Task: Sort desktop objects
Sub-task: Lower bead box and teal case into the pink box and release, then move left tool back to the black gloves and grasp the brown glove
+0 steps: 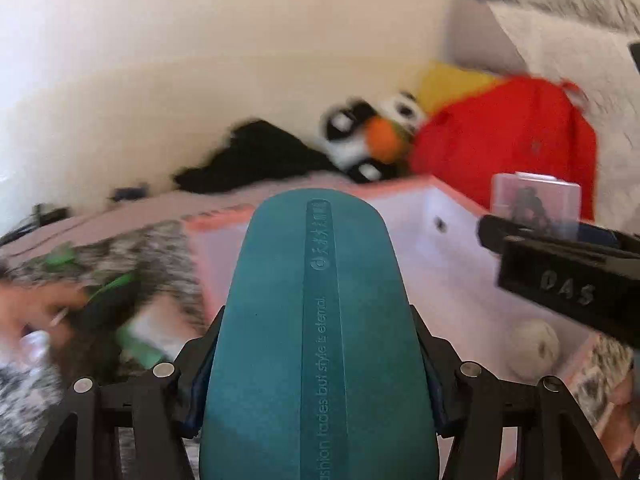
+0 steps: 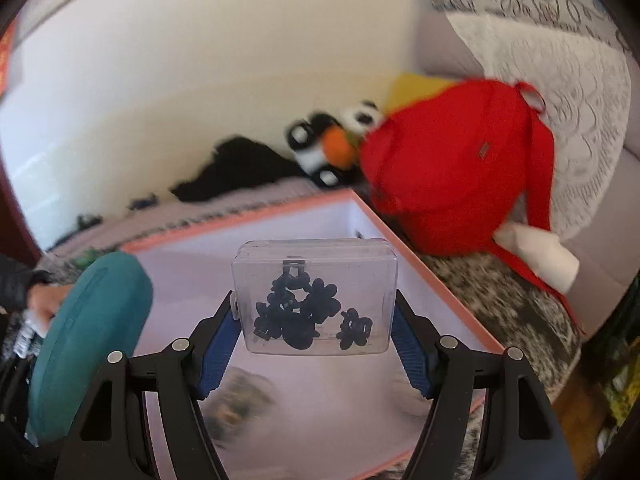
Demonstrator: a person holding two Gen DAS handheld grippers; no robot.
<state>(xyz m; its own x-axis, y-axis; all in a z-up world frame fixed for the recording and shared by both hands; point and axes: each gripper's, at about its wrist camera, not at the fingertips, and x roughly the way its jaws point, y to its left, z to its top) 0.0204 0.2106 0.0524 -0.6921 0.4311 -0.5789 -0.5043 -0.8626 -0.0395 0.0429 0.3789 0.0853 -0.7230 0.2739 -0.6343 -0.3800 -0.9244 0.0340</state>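
The left gripper (image 1: pixel 316 364) has its jaws clamped on a teal glasses case (image 1: pixel 316 320), held over the near-left part of a pink-rimmed box (image 1: pixel 460 194). Only the left view shows a pale ball (image 1: pixel 534 346) inside that box. The right gripper (image 2: pixel 314 334) has its jaws clamped on a clear plastic case (image 2: pixel 316 296); only its own view shows the dark clips (image 2: pixel 296 312) inside. A red backpack (image 2: pixel 452 168) lies beyond, to the right.
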